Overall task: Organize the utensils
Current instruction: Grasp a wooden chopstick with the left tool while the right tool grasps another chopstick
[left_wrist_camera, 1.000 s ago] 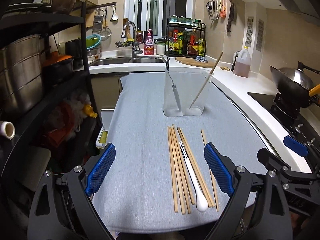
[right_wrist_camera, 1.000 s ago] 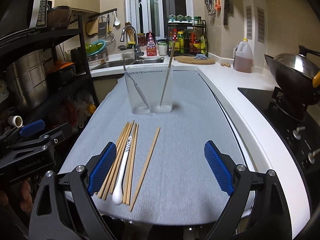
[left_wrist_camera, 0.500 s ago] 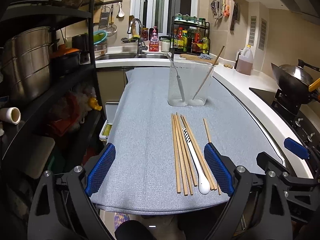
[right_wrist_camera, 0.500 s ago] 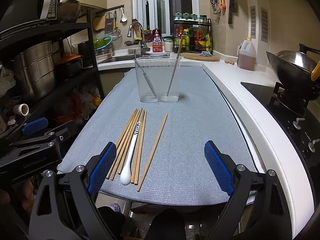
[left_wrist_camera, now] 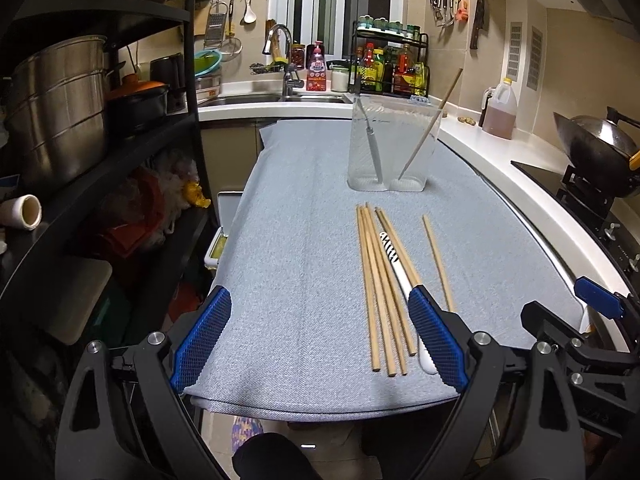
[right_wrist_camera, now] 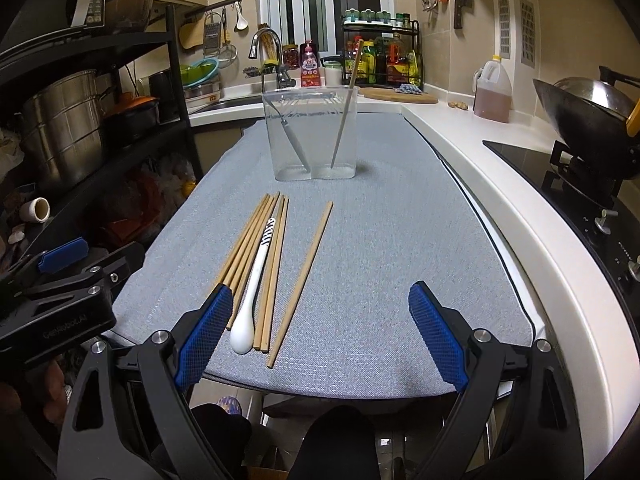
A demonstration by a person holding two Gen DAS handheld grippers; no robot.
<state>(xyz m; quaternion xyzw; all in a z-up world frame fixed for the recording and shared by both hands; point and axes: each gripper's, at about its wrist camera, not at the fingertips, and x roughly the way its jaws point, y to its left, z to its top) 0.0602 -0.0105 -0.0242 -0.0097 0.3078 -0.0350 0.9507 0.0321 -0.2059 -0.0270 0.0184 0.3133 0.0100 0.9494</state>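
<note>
Holding both tools spread wide and empty, you have the left gripper (left_wrist_camera: 320,336) and the right gripper (right_wrist_camera: 320,336) above the near edge of the grey mat (right_wrist_camera: 392,248). Wooden chopsticks (right_wrist_camera: 256,248) and a white spoon (right_wrist_camera: 250,312) lie on the mat, nearer you than the clear holder (right_wrist_camera: 310,136).

A table covered by a grey cloth (right_wrist_camera: 380,240) carries everything. Toward its far end stands a clear holder (right_wrist_camera: 310,132) with two compartments: a metal utensil (right_wrist_camera: 294,144) leans in the left one, a single chopstick (right_wrist_camera: 344,120) leans in the right one. Nearer, a bundle of chopsticks (right_wrist_camera: 256,248) lies lengthwise on the cloth, with a white spoon (right_wrist_camera: 252,296) lying among them, its bowl at the near end. One lone chopstick (right_wrist_camera: 302,280) lies just right of the bundle, apart from it.
</note>
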